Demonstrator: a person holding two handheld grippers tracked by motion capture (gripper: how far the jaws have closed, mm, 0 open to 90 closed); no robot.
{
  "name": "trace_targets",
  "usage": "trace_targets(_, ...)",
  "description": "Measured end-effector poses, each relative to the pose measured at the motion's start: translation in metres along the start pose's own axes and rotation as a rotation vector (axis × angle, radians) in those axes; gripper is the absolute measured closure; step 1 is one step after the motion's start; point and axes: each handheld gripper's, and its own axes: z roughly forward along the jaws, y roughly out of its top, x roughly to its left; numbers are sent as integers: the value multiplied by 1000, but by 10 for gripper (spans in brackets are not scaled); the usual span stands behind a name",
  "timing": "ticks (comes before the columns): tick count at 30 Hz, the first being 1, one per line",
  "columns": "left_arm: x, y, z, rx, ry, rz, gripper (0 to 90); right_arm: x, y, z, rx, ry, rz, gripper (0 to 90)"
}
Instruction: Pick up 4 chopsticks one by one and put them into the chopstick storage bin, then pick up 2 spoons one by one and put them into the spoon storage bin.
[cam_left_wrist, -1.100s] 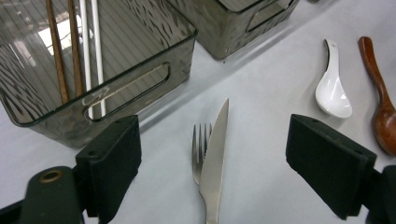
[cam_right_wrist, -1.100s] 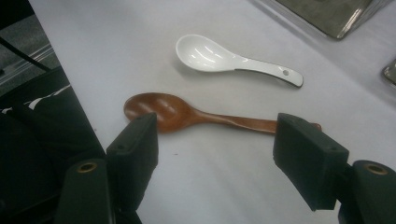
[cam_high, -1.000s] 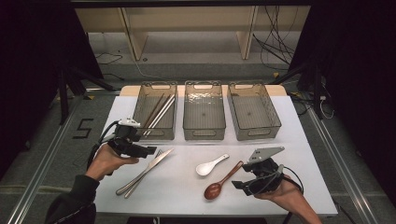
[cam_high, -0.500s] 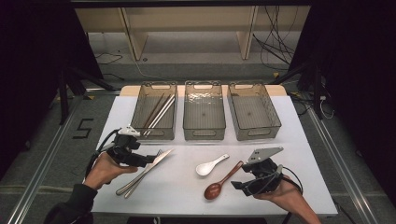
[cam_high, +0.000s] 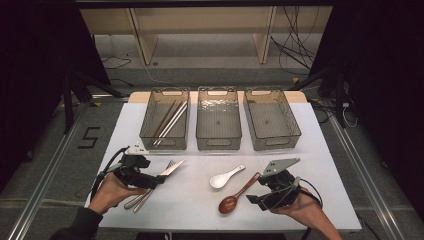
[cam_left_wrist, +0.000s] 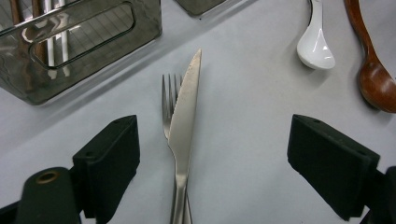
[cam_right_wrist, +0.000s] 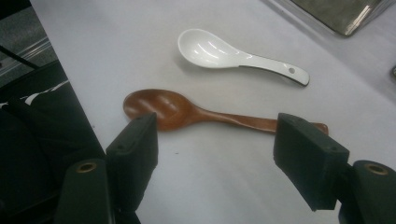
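A steel knife (cam_left_wrist: 184, 121) lies on top of a fork (cam_left_wrist: 169, 95) on the white table (cam_high: 320, 150). My left gripper (cam_left_wrist: 215, 154) is open, one jaw on each side of the pair and touching neither. From above, the left gripper (cam_high: 152, 181) sits over the knife (cam_high: 172, 168), pointing right. A brown wooden spoon (cam_right_wrist: 187, 112) and a white ceramic spoon (cam_right_wrist: 224, 51) lie ahead of my right gripper (cam_right_wrist: 219, 154), which is open and empty. The right gripper (cam_high: 256, 199) rests near the front edge, just right of the brown spoon (cam_high: 237, 196) and the white spoon (cam_high: 226, 177).
Three clear grey bins stand in a row at the back: the left bin (cam_high: 162, 144) holds chopsticks (cam_high: 170, 120), the middle bin (cam_high: 218, 144) and the right bin (cam_high: 277, 142) look bare. The left bin's wall (cam_left_wrist: 84, 56) stands close ahead of the left gripper.
My left gripper has come toward the table's front edge and lower, so its jaws now straddle the knife and fork. The right gripper and both spoons have stayed put.
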Motion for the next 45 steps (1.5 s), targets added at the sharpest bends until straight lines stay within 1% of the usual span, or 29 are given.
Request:
trace_targets(3, -1, -2, 0, 10, 1, 6, 161, 0, 1, 2, 3, -2, -6, 316)
trace_targets(6, -1, -4, 1, 8, 5, -5, 159, -1, 5, 5, 14, 0, -17, 315)
trace_targets(7, -2, -5, 2, 10, 3, -6, 158, -2, 7, 7, 20, -1, -26, 314)
trace_targets(8, -1, -6, 1, 14, 3, -1, 157, -3, 10, 9, 24, -2, -45, 313)
trace_targets(10, -2, -7, 1, 5, 4, -11, 156, -5, 14, 12, 31, -5, -69, 310)
trace_targets(14, -4, -10, 0, -1, 4, -15, 156, -12, 25, 19, 40, 18, -120, 309)
trace_targets(18, -6, -13, 0, -5, 9, -6, 156, -19, 32, 31, 88, 21, -155, 309)
trace_targets(21, -7, -14, -1, -4, 7, -2, 156, -25, 36, 39, 121, 11, -155, 310)
trace_targets(24, -7, -14, -1, -5, 8, 5, 156, -31, 36, 46, 155, -2, -130, 318)
trace_targets(25, -8, -14, -1, -6, 10, 8, 156, -32, 36, 48, 166, -6, -130, 318)
trace_targets(26, -8, -15, -1, -9, 11, 9, 156, -32, 36, 50, 177, -6, -118, 319)
trace_targets(27, -9, -14, -2, -12, 13, 10, 156, -33, 36, 51, 187, -10, -124, 341)
trace_targets(28, -9, -14, -2, -14, 15, 10, 156, -34, 37, 53, 195, -16, -124, 381)
trace_targets(30, -9, -15, -2, -19, 19, 9, 156, -36, 38, 57, 204, -50, -109, 456)
trace_targets(34, -10, -15, -3, -30, 24, 8, 156, -43, 38, 64, 228, -96, -70, 647)
trace_targets(35, -10, -15, -3, -29, 24, 13, 156, -45, 38, 65, 228, -96, -64, 675)
trace_targets(37, -10, -15, -3, -31, 24, 13, 156, -48, 38, 67, 234, -120, -58, 743)
trace_targets(40, -9, -15, -3, -28, 14, 8, 157, -51, 37, 70, 234, -127, -52, 815)
trace_targets(41, -9, -15, -3, -28, 14, 8, 157, -53, 37, 71, 241, -130, -50, 837)
trace_targets(45, -9, -15, -3, -32, 18, 9, 157, -56, 35, 77, 258, -130, -37, 882)
